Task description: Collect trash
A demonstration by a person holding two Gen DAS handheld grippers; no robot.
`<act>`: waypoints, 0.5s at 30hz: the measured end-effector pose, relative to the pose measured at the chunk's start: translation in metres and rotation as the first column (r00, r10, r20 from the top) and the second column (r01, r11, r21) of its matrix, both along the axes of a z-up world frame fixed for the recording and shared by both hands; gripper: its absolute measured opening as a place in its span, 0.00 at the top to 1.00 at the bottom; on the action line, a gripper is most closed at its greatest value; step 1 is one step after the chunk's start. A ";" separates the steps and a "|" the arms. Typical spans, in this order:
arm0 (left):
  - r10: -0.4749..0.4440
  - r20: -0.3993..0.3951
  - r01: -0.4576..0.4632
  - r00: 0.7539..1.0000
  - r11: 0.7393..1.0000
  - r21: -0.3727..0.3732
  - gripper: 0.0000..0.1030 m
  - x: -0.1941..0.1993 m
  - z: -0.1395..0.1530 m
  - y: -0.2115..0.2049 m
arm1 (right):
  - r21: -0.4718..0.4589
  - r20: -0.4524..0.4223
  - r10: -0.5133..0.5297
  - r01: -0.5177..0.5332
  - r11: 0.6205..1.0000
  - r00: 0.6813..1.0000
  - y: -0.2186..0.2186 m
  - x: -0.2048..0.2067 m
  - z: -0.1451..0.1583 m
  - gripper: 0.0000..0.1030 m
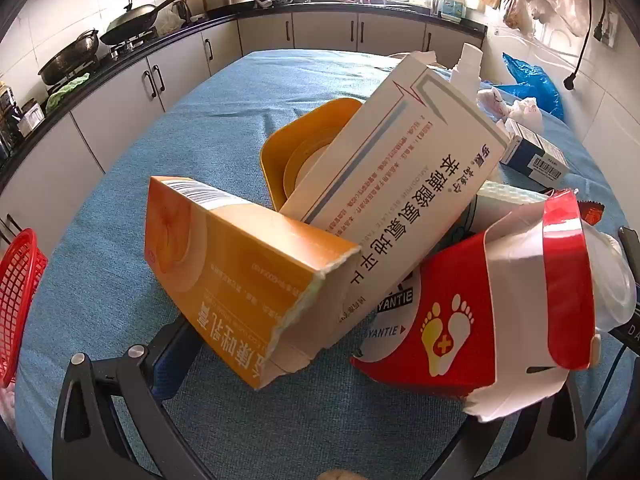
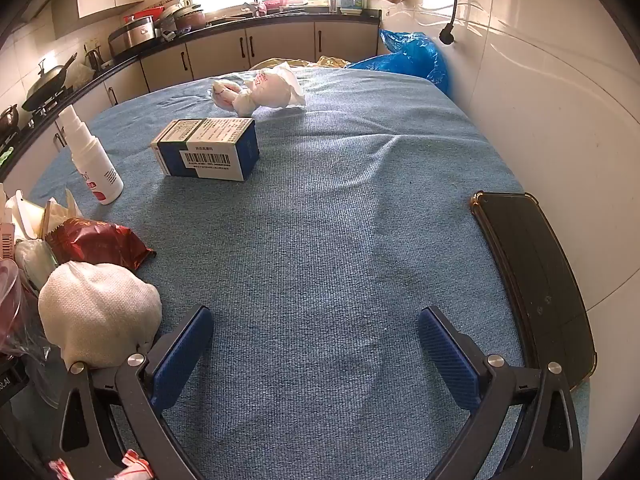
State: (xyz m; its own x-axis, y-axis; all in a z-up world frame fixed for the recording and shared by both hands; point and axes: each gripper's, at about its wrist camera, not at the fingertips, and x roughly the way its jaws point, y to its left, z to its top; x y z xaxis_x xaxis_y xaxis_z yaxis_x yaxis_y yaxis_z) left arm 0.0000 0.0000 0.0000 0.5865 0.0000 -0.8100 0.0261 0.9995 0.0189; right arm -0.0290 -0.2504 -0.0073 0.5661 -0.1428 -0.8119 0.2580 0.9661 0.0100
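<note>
Blue cloth covers the bench (image 2: 340,240), where both tongs, left (image 1: 320,380) and right (image 2: 316,356), gape wide and empty; boxes (image 1: 248,280) pile at twelve o'clock before the left, so pinch one box only.

Ahead of the right tool (image 2: 316,356) the blue desk (image 2: 340,220) lies bare; ahead of the left, an orange box (image 1: 248,280), white box (image 1: 400,184) and red carton (image 1: 500,312) crowd together.

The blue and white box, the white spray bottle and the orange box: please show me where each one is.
Blue and white box (image 2: 208,152): right wrist view, on its barcode label.
White spray bottle (image 2: 94,156): right wrist view, on its body.
Orange box (image 1: 244,276): left wrist view, on its broad side.
</note>
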 end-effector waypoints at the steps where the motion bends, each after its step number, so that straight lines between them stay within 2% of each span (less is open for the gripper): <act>1: 0.000 0.005 0.000 1.000 1.000 0.001 0.00 0.000 0.000 0.000 | 0.000 0.006 0.000 0.000 1.000 1.000 0.000 0.000 0.000 0.00; 15: 0.000 0.002 0.000 1.000 1.000 -0.001 0.00 0.000 0.000 -0.001 | 0.000 0.002 0.000 0.000 1.000 1.000 0.000 0.000 0.000 0.00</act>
State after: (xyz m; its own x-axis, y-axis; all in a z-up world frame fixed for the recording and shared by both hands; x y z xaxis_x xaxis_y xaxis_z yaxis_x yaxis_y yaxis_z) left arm -0.0002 -0.0013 0.0005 0.5879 -0.0008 -0.8089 0.0265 0.9995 0.0182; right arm -0.0292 -0.2505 -0.0071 0.5677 -0.1424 -0.8108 0.2581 0.9660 0.0110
